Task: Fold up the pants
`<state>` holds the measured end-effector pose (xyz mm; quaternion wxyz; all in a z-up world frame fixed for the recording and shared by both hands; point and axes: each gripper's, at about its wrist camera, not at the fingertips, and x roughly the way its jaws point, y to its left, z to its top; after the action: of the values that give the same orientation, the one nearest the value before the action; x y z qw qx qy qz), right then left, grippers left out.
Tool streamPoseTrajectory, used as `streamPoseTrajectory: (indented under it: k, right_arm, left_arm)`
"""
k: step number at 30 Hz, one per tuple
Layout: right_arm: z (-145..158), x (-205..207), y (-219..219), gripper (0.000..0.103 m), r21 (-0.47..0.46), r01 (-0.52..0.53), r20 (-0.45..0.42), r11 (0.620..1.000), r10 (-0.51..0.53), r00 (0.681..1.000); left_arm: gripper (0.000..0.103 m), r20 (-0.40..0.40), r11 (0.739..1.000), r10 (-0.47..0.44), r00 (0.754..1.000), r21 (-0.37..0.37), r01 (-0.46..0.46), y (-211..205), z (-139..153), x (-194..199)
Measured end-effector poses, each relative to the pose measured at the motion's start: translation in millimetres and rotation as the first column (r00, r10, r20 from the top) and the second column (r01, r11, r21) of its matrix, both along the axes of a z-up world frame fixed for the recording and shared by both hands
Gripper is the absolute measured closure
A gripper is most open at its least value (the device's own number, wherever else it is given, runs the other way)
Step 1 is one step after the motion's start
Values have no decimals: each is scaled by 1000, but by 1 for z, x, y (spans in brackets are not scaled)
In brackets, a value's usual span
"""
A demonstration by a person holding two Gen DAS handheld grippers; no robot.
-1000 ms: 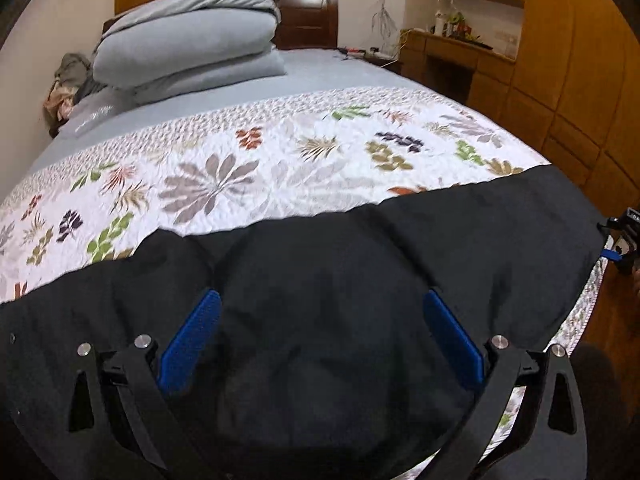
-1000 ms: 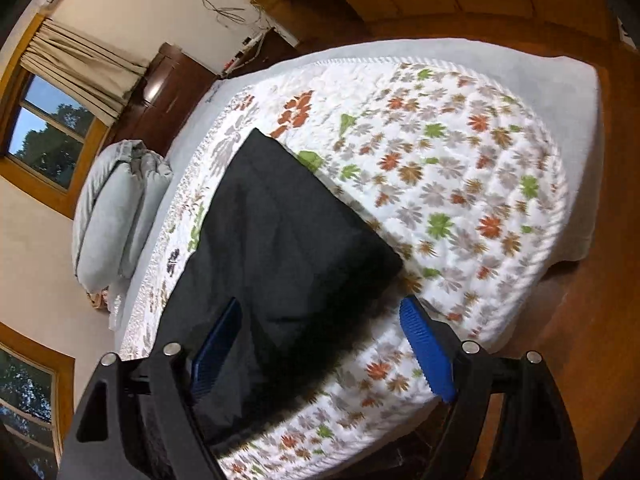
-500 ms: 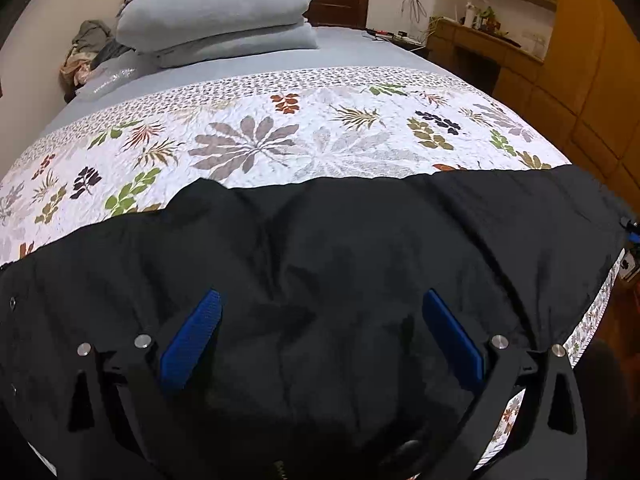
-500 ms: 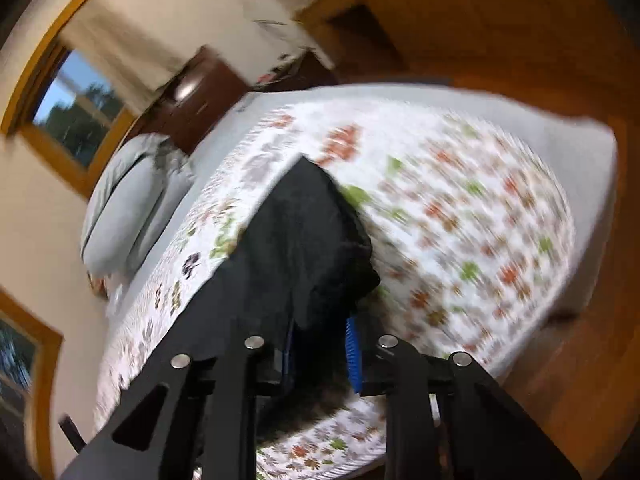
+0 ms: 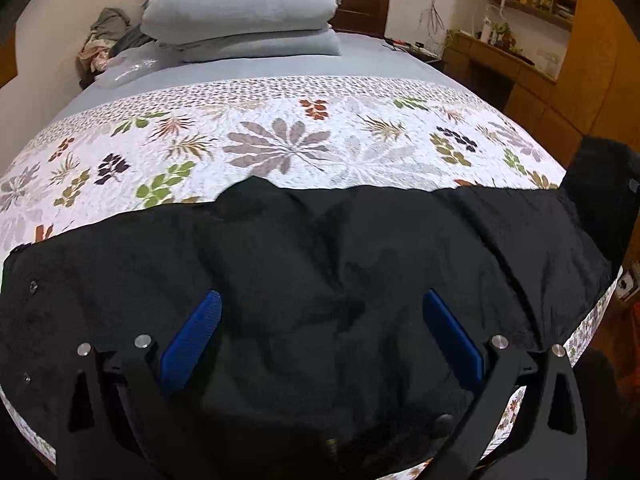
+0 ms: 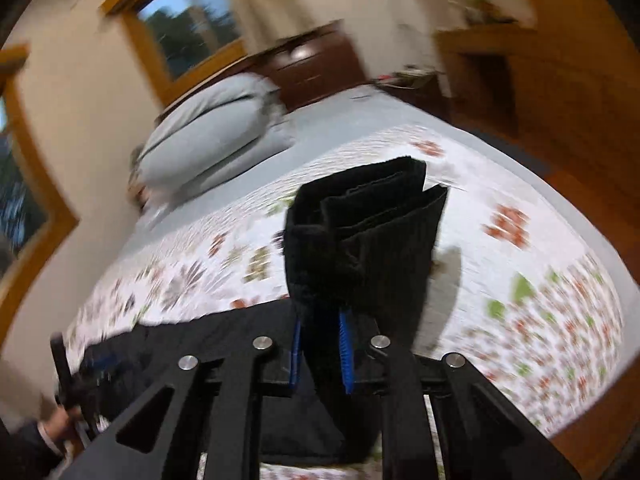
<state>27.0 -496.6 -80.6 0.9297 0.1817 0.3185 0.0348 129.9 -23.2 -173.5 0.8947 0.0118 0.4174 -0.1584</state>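
Black pants lie across the near edge of the bed on a floral quilt. My left gripper is open, its blue fingers spread just above the waist part of the pants. My right gripper is shut on the leg end of the pants and holds it lifted above the quilt. That raised end shows at the right edge of the left wrist view. The right wrist view is blurred by motion.
Stacked grey bedding lies at the head of the bed by a dark headboard. A wooden desk and shelves and wardrobe stand along the right. The wooden floor shows beyond the bed.
My right gripper closed on the pants' leg end and lifted it off the quilt, swinging toward the bed. My left gripper stayed open and moved a little forward over the pants.
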Motion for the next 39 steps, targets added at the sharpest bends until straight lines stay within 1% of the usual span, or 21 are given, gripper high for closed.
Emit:
streamPoseTrajectory:
  k: [4,7,10,13,18,23,27,31,33,36,39]
  right_arm:
    - [15,19,52,87,-50,-139,5,989,140,990]
    - [19,29,84,87,-52,-220,1,974,221,975]
    - [17,36,110,87,-56,-281,-7,958,281,960]
    - [10,41,140,87,-58,-353,-30,934,352,936]
    - [-6,44,198,87,-73,-478,-79,876,472,878]
    - [-21,43,235,87,-111,-539,-139,835,524,840]
    - [-32,38,254,87,-113,-574,-163,811,554,816]
    - [-45,33,282,87,-157,-625,-205,765,593,778]
    - [-54,33,292,87,-184,-626,-230,758,586,777]
    - [-62,35,302,87,-203,-633,-249,747,586,771]
    - [-69,38,304,87,-204,-638,-266,742,586,766]
  left_arm:
    - [2,-2,1000,23,1000,-5,-23,17,3,-1]
    - [2,2,999,41,999,-7,-41,29,5,-2]
    - [2,-2,998,59,998,-20,-59,41,7,-3]
    - [2,-1,996,80,997,-28,-80,52,8,-4]
    - [2,11,992,124,992,-37,-124,72,13,-4]
    - [2,20,988,153,988,-40,-152,90,18,-4]
    - [2,27,988,154,988,-32,-154,99,21,-5]
    - [2,30,986,163,986,-31,-163,109,23,-6]
    - [2,28,985,172,985,-35,-171,114,23,-6]
    - [2,23,982,186,982,-44,-185,119,22,-5]
    - [2,16,978,201,979,-54,-200,125,21,-5]
